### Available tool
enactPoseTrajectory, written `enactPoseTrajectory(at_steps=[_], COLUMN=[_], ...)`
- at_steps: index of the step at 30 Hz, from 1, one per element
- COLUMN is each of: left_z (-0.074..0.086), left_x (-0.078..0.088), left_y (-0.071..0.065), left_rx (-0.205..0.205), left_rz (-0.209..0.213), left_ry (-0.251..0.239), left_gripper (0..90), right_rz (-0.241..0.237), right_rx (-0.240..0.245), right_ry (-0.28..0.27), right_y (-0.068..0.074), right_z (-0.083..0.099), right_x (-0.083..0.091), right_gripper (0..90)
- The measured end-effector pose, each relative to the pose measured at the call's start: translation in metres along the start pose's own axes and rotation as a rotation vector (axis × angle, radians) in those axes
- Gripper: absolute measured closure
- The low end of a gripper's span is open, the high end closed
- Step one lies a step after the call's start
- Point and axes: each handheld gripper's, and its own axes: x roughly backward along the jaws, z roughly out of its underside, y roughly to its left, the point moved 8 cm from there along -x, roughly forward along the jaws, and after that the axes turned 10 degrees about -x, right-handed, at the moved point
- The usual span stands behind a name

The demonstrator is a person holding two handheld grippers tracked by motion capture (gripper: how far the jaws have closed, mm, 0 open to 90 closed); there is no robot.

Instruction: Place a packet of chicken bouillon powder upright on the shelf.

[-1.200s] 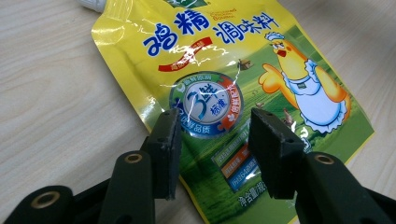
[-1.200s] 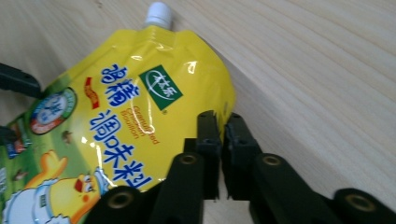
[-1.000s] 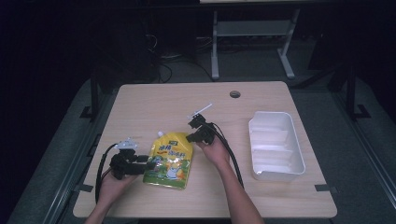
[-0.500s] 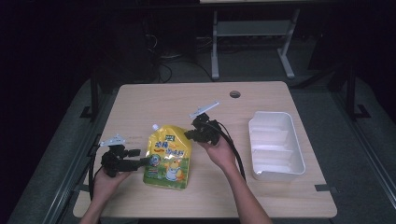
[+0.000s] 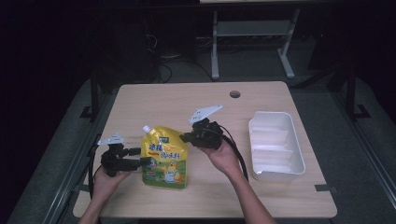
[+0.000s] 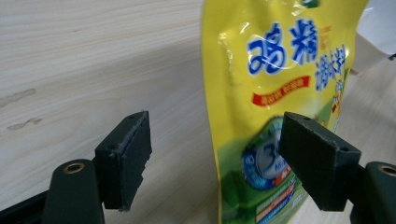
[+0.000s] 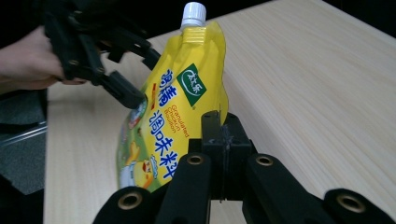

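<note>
A yellow spouted pouch (image 5: 165,159) with a white cap lies on the wooden table (image 5: 154,105), spout toward the far left. My left gripper (image 5: 142,157) is at its left edge. Its jaws have just been opening and now stand wide. The pouch's edge (image 6: 261,93) runs between the pads (image 6: 126,154), which do not press on it. My right gripper (image 5: 183,137) hovers by the pouch's right upper side. It is shut (image 7: 223,140) with nothing in it, and the pouch (image 7: 177,107) lies just beyond its tips. The left gripper (image 7: 122,88) and its hand appear farther off.
A white plastic tray (image 5: 299,158) sits at the right of the table. A round cable hole (image 5: 235,94) is near the far edge. A metal frame (image 5: 252,32) stands behind the table. Dark floor surrounds it.
The left jaws have spread apart and let go of the pouch's left edge. The right gripper has lifted a little beside the pouch and stayed shut.
</note>
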Motion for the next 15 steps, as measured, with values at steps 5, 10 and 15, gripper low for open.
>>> enactPoseTrajectory(at_steps=[5,10,15], left_z=[-0.003,-0.005,-0.007], left_x=[0.003,0.005,0.009], left_y=[-0.005,-0.011,-0.015], left_rx=[-0.002,-0.019,-0.06], left_rz=[0.067,0.11,0.116], left_ry=[-0.026,-0.044,-0.058], left_gripper=[32.3,46.8,58.5], right_rz=[-0.023,-0.025,-0.03], right_rx=[0.053,0.07,0.062], right_ry=[-0.009,-0.013,-0.015], right_y=[0.014,0.016,0.016], right_z=[-0.004,-0.006,-0.006], right_x=[0.007,0.008,0.008], right_gripper=[89.8,89.7,89.7])
